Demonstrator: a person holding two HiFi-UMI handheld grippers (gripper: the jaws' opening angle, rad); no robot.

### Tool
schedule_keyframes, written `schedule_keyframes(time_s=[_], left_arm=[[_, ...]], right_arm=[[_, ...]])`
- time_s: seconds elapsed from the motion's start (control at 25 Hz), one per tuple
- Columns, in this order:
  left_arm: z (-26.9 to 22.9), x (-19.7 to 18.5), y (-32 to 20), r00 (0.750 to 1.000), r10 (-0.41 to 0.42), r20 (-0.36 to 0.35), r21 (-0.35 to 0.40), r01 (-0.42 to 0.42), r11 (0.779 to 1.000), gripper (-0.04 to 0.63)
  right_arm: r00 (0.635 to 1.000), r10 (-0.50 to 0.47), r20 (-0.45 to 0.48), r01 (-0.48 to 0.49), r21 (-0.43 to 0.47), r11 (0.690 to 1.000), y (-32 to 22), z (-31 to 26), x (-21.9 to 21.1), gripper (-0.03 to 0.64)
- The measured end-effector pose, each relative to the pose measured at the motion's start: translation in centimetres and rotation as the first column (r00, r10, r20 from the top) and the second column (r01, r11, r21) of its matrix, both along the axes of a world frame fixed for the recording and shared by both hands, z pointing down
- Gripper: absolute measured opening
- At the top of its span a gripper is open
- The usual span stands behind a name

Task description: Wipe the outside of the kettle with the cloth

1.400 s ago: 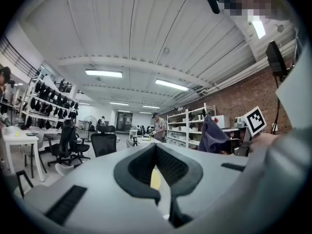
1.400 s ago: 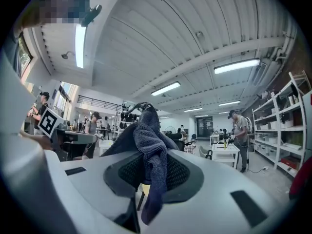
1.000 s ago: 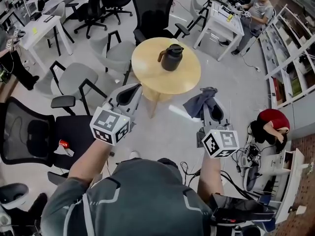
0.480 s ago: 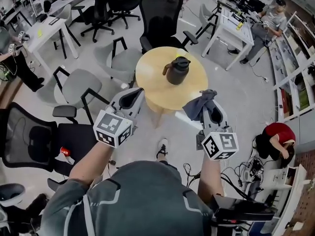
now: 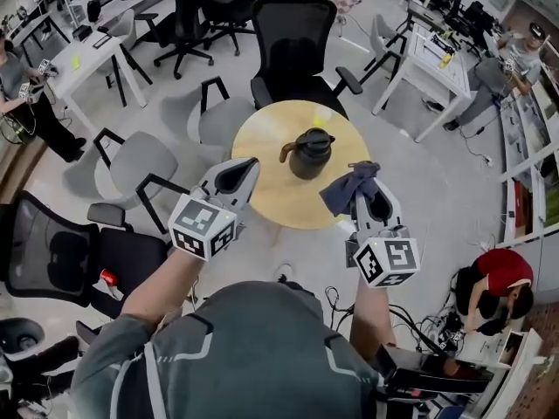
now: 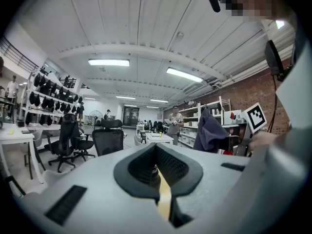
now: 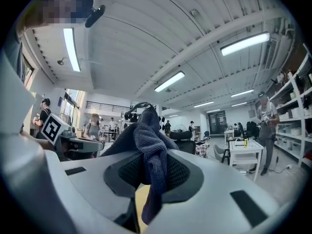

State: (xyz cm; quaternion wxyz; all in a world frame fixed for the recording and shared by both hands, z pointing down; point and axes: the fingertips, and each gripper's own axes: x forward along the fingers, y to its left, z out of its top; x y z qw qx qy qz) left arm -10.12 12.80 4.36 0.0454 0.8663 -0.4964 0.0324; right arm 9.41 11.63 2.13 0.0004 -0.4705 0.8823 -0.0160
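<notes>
A dark kettle (image 5: 307,153) with a handle and spout stands on the round wooden table (image 5: 262,138). My right gripper (image 5: 365,184) is shut on a dark blue cloth (image 5: 348,187), which bunches up over its jaws (image 7: 148,155) at the table's near right edge. The left gripper (image 5: 247,169) is shut with nothing in it, over the table's near left edge, left of the kettle. In the left gripper view the jaws meet (image 6: 157,177), and the cloth (image 6: 210,130) and the other gripper's marker cube show at the right. Both grippers point about level.
Black and grey office chairs (image 5: 295,37) ring the table; a grey one (image 5: 140,160) stands at its left. White desks (image 5: 441,59) lie to the back right and back left. People sit or stand at the room's edges. Cables and gear lie on the floor at the lower right.
The person has walked toward the table: it and the kettle have come nearer, under the gripper tips. Both grippers stay shut, the cloth still in the right one.
</notes>
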Motion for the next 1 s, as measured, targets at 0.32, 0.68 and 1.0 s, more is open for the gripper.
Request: schedule_keyframes(time_s=[0.32,0.68,1.0], left_arm=[[1.7,3.2,-6.7,0.995,-0.048,0.082,-0.016,0.049,0.999,0.009],[5.9,2.7,-11.4,0.993,-0.029,0.117,-0.1,0.041,0.994,0.009],[12.1,0.9,-16.4,0.985,0.139,0.106,-0.192,-0.117,0.974,0.016]], right_arm=[[0.997,-0.075,0.024,0.075,0.001,0.997,-6.6,1.1,2.0,0.092],[0.998,-0.057,0.038,0.058,-0.041,0.997,-11.2,3.9,1.1,0.092],[0.997,0.078,0.02,-0.075,-0.126,0.989,-14.7,7.4,-2.0,0.094]])
